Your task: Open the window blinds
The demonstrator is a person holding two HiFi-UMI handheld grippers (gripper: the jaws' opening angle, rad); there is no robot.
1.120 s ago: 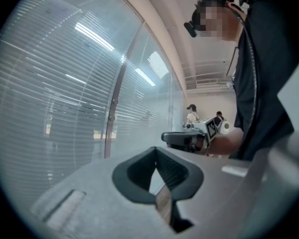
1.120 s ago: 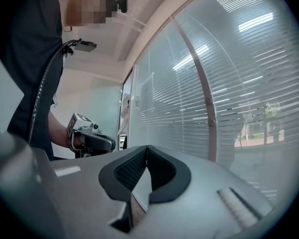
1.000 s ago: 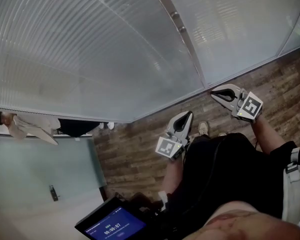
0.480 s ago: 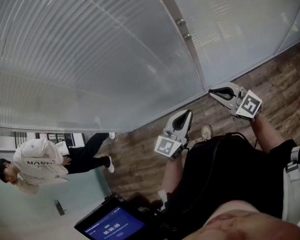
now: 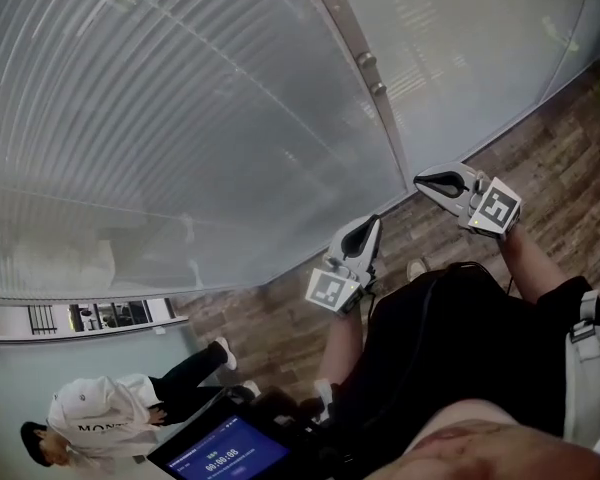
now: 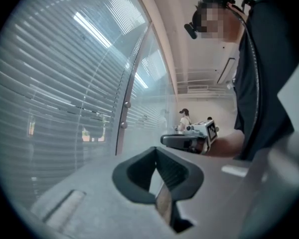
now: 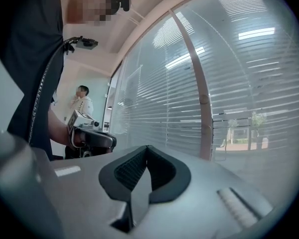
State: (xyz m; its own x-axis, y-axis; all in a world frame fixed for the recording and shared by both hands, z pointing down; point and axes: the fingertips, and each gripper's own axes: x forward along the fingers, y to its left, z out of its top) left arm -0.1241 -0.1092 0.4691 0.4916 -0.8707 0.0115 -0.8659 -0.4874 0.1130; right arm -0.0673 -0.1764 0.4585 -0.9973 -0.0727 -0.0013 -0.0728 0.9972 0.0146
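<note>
Left tool point(image 5: 372, 225) and right tool point(image 5: 422, 181) drifted along the blinds point(image 5: 180, 118), both clenched empty.

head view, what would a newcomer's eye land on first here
The closed grey slatted window blinds fill the upper part of the picture. Below them, over the brown wood-plank floor, the left gripper and right gripper hang empty, fingers together. At lower left is a person in a white top.

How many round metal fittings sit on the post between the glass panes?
2, both on the post: the upper fitting and the lower fitting right beneath it. Others may sit outside the view.
</note>
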